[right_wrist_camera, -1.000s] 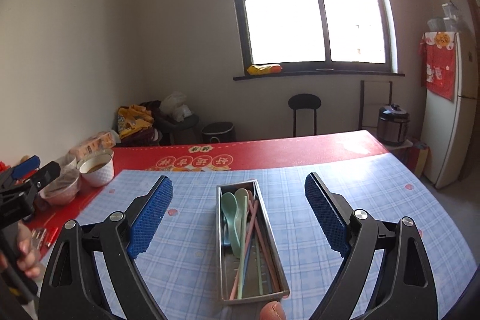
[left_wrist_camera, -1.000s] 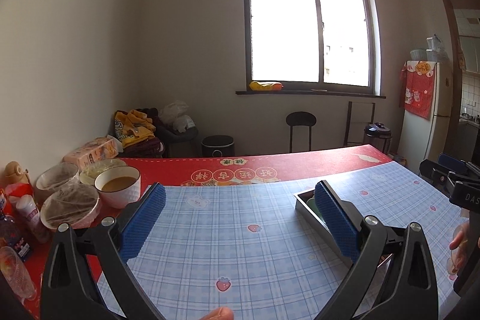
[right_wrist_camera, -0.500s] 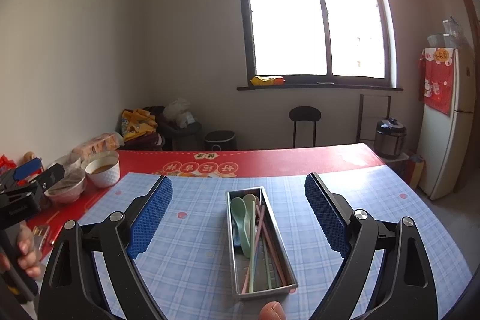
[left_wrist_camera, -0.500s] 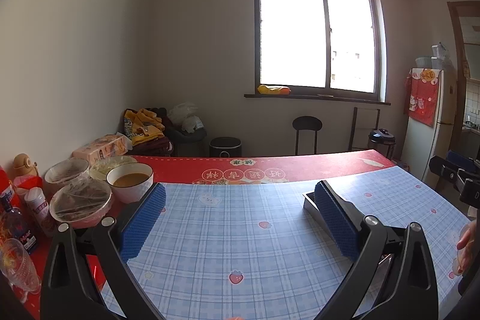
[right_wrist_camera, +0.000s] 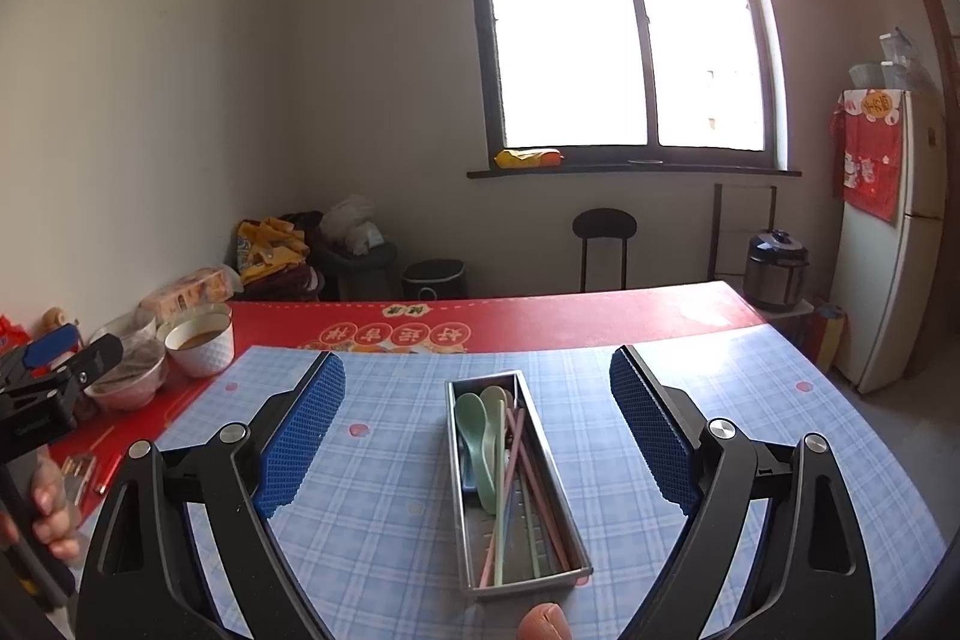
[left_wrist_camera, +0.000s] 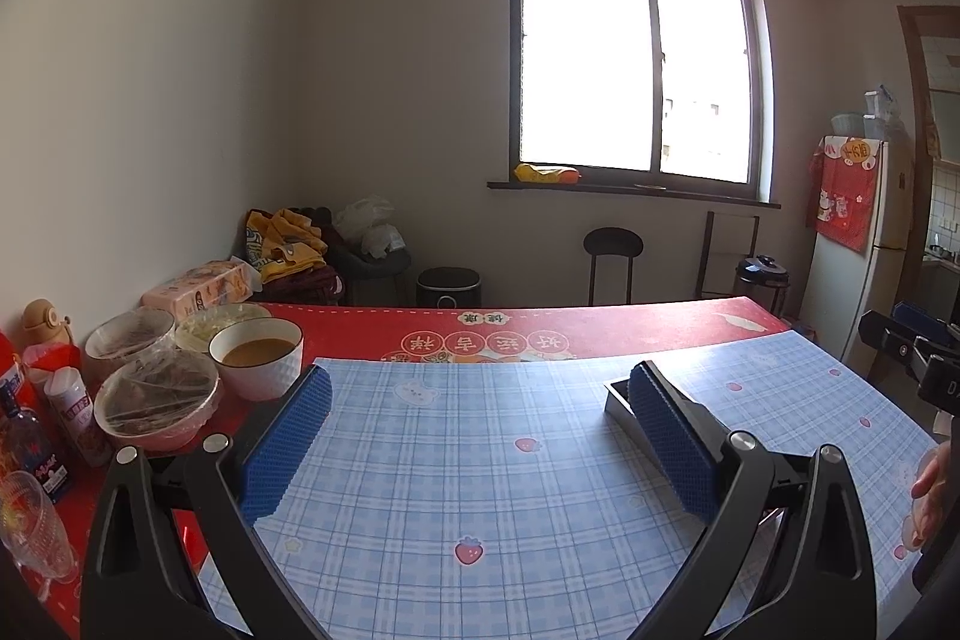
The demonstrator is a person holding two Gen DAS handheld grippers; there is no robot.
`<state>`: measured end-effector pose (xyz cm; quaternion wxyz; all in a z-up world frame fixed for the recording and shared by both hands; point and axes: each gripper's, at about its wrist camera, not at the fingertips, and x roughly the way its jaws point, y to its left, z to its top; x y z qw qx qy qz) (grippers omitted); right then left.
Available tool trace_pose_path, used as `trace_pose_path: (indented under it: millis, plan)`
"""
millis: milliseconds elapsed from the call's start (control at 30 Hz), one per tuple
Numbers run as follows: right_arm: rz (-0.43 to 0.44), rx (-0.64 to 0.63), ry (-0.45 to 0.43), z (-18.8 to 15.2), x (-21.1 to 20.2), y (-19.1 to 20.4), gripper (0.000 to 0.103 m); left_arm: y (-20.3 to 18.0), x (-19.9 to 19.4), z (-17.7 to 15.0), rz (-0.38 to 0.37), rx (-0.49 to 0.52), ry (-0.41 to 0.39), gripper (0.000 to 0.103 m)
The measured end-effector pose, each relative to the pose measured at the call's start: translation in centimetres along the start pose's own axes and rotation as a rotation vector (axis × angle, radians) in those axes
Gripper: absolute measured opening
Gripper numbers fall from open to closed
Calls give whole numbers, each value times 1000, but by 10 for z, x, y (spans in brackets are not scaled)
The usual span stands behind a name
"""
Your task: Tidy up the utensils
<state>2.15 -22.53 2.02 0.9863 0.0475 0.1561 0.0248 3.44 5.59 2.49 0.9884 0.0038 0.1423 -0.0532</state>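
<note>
- Right gripper (right_wrist_camera: pixel 477 421): jaws spread wide, empty, raised above the counter (right_wrist_camera: pixel 384 508) and centred on the metal tray (right_wrist_camera: pixel 561 496), apparently to line up a pick.
- Spoons (right_wrist_camera: pixel 474 436) and chopsticks (right_wrist_camera: pixel 523 466) lie lengthwise inside the tray.
- Left gripper (left_wrist_camera: pixel 480 436): jaws spread, empty, hovering left of the tray, clear of the bowls (left_wrist_camera: pixel 258 364).

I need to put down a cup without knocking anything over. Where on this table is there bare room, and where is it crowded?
Free: the blue checked cloth between the metal utensil tray and the red strip. Crowded: the left edge, with covered bowls, a soup bowl and bottles.
</note>
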Motion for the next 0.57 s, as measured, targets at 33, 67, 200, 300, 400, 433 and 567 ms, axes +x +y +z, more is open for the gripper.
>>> trace_pose_path:
  millis: [33,67,200,300,400,433,567]
  plan:
    - [-1,1,1,0,0,0,87,0,2,0,-2,0,3,97]
    - [-2,2,2,-1,1,-1,87,0,2,0,1,-1,3,97]
    - [-5,9,6,-2,3,-3,87,0,7,0,-8,-19,11,97]
    - [-9,12,11,-3,5,-4,87,-4,8,-1,-8,-4,11,97]
    - [-9,12,17,-3,7,-4,87,-5,10,-1,-1,5,14,97]
    - [-9,12,18,-3,8,-4,87,-6,10,-2,4,6,14,97]
    - [-9,13,23,-4,10,-4,87,-6,11,-2,3,10,16,97]
